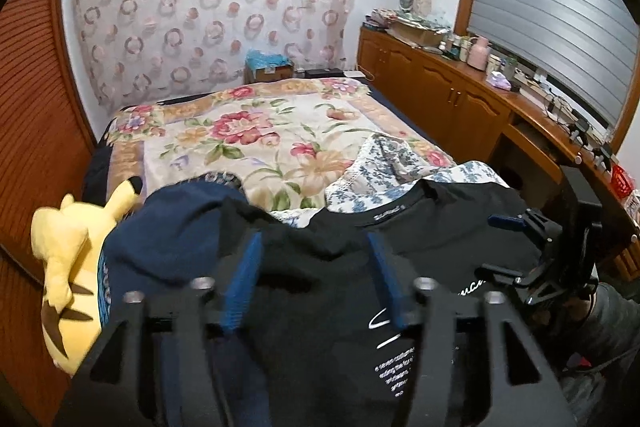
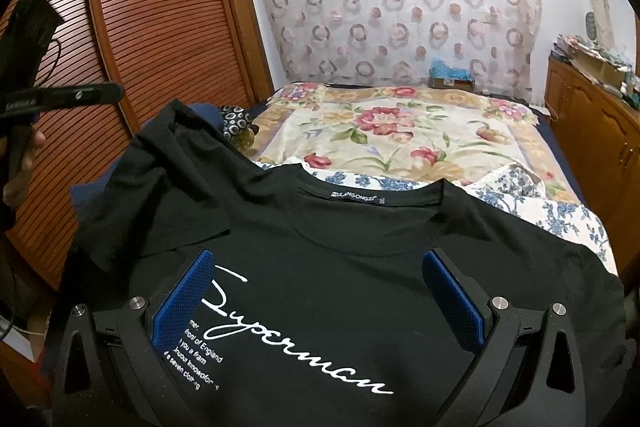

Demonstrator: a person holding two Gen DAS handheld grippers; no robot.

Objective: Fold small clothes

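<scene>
A black T-shirt (image 2: 320, 227) with white script lettering lies front up on the bed, collar label (image 2: 356, 195) toward the far side. Its left sleeve (image 2: 160, 155) is rumpled and stands up at the upper left. My right gripper (image 2: 320, 295) is open wide just over the chest print, with a blue pad on either side of the lettering. My left gripper (image 1: 314, 275) is open above the shirt (image 1: 440, 227) near its left shoulder, and nothing is pinched between its pads. In the right wrist view the left gripper (image 2: 68, 97) shows at the left edge, off the cloth and held by a hand.
A navy garment (image 1: 168, 239) lies left of the shirt, beside a yellow plush toy (image 1: 68, 259). A blue-and-white floral cloth (image 1: 392, 163) is bunched beyond the collar on the flowered blanket (image 1: 260, 131). Louvred wooden doors (image 2: 160, 27) stand left and a cluttered wooden cabinet (image 1: 440, 87) right.
</scene>
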